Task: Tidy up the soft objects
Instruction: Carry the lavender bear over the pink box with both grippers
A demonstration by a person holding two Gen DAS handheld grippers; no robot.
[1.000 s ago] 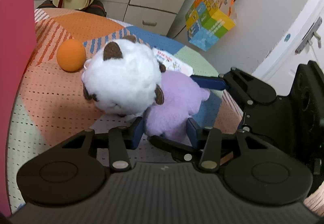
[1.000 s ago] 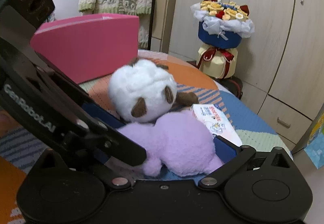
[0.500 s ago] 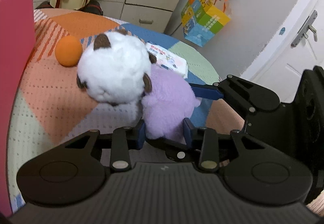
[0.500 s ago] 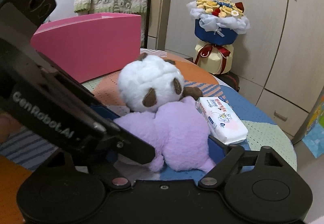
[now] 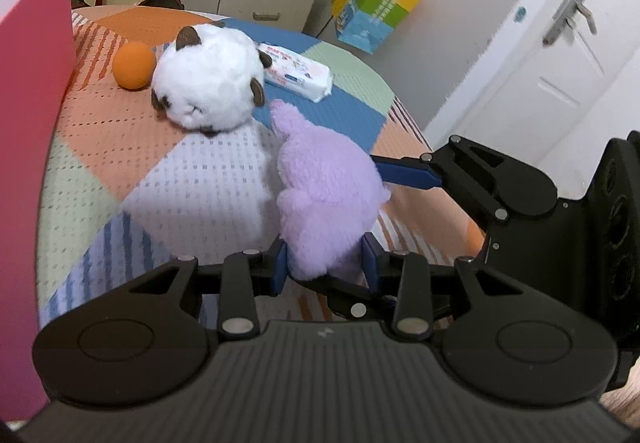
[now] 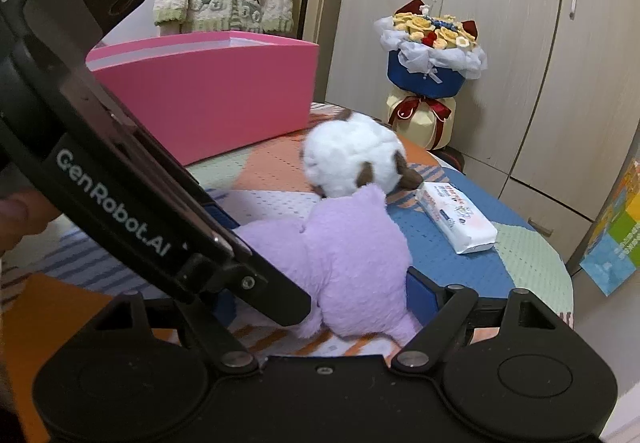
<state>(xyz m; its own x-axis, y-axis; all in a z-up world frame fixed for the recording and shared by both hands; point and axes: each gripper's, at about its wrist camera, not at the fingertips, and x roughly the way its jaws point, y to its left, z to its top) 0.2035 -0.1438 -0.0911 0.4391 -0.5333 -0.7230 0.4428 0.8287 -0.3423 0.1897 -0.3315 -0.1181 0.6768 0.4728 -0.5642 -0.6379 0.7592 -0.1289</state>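
A purple plush toy (image 5: 328,183) lies on the patchwork table cloth (image 5: 120,163), just apart from a round white plush with brown ears (image 5: 208,83). My left gripper (image 5: 324,267) is shut on the purple toy's near end, both blue pads sunk into the fur. The right gripper's blue finger (image 5: 404,173) presses the toy's right side. In the right wrist view my right gripper (image 6: 322,299) is shut on the purple plush toy (image 6: 352,251), its left finger half hidden behind the left gripper's body. The white plush (image 6: 352,159) sits just beyond.
An orange ball (image 5: 134,65) and a pack of wipes (image 5: 296,73) lie beside the white plush. A tall pink box (image 6: 208,91) stands on the table's left side. A bouquet (image 6: 432,55) and cupboards are behind, and a colourful bag (image 5: 372,15) hangs on the wall.
The purple toy has been drawn away from the white plush, toward both cameras. The right gripper's jaws have narrowed onto it. The left jaws have narrowed too.
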